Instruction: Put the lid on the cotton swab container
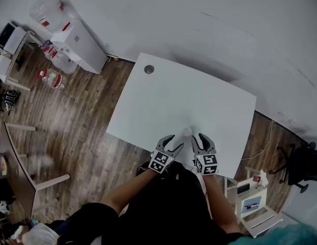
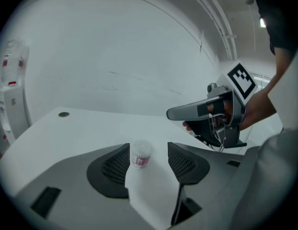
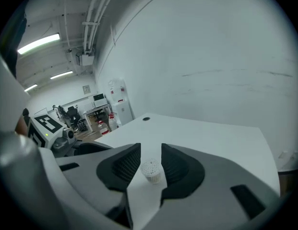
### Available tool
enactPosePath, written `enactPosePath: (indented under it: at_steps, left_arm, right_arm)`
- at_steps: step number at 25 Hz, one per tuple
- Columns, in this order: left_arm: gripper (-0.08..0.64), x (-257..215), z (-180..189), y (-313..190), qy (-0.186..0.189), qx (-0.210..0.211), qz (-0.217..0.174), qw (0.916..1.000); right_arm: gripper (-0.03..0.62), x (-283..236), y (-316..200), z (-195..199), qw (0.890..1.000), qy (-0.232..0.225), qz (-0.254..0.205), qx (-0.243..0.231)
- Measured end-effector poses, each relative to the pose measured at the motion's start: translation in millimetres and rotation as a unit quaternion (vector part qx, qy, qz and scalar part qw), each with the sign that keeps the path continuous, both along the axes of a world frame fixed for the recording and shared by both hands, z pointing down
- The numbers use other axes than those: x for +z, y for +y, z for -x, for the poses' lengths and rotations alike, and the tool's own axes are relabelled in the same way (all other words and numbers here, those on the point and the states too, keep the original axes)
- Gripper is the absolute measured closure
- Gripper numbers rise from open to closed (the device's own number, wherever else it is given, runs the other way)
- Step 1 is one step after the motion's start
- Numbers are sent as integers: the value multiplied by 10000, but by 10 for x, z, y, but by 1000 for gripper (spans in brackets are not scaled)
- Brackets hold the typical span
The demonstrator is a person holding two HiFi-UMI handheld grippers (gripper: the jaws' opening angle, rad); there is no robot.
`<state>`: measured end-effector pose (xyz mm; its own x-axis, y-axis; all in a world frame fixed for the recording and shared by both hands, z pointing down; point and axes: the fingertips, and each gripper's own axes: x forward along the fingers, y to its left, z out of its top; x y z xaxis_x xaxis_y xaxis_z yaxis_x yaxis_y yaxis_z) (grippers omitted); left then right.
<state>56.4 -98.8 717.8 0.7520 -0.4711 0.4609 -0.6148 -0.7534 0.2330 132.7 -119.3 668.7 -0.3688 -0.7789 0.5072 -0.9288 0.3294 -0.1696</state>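
Left hand-held gripper [image 2: 149, 147] up front with its jaws spread wide and nothing pinched, and framed in the gap just ahead is the cotton swab container [image 2: 140, 153], standing upright on the white worktop [image 1: 199, 96], top uncovered, white swab tips showing, a red label on its side. Over to the right hand-held gripper [image 3: 149, 151]: same story, jaws parted and empty, the little container sitting just past the tips and touching neither pad. From the head view, both grippers hover side by side over the near edge of the worktop, tips angled toward each other, and the container sits just beyond and between them. The left gripper view catches the right one hanging above the surface, a hand [image 2: 256, 111] wrapped round its grip. Farther out, a round grommet hole [image 1: 149, 69] marks the far left corner of the worktop. Beyond that, wood-plank floor [image 1: 81, 116], a white water dispenser [image 1: 79, 45] against the wall at the left, and a black office chair [image 1: 301, 165] away to the right.
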Motion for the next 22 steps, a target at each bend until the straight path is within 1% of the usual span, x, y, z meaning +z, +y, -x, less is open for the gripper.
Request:
enactPosePath:
  at_steps: [2, 5, 6, 7, 8, 9, 11, 15, 20, 22]
  left_arm:
    - [310, -177, 77, 66, 198, 69, -55, 9998]
    - [372, -455, 235, 184, 374, 203, -108, 9990]
    - [413, -558, 305, 222, 437, 217, -147, 9987]
    - [479, -676, 381, 266, 521, 220, -197, 9982]
    - [526, -803, 456, 322, 614, 230, -245, 9975]
    - [540, -922, 523, 390, 696, 256, -280, 9969]
    - [548, -1093, 635, 541, 785, 326, -293, 9960]
    - [548, -1276, 827, 763, 786, 312, -295, 9960]
    - [548, -1492, 909, 955, 953, 268, -284, 9947]
    - [548, -1631, 936, 1018, 1031, 213, -370, 9938]
  right_arm:
    - [463, -125, 141, 38, 9995, -77, -91, 294]
    - [463, -350, 361, 161, 9967, -228, -263, 728]
    - [463, -432, 434, 220, 9954, -274, -328, 860]
    - [463, -515, 511, 291, 9940, -313, -395, 975]
    - [463, -596, 594, 373, 9926, -340, -464, 1066]
    - [463, -673, 682, 461, 9915, -349, -536, 1130]
    - [463, -818, 849, 641, 9899, -332, -676, 1203]
    - [463, -1043, 1093, 929, 9858, -352, -882, 1382]
    - [466, -1195, 1388, 1148, 9821, -408, -984, 1551]
    - [482, -1250, 1487, 1201, 9812, -438, -998, 1591]
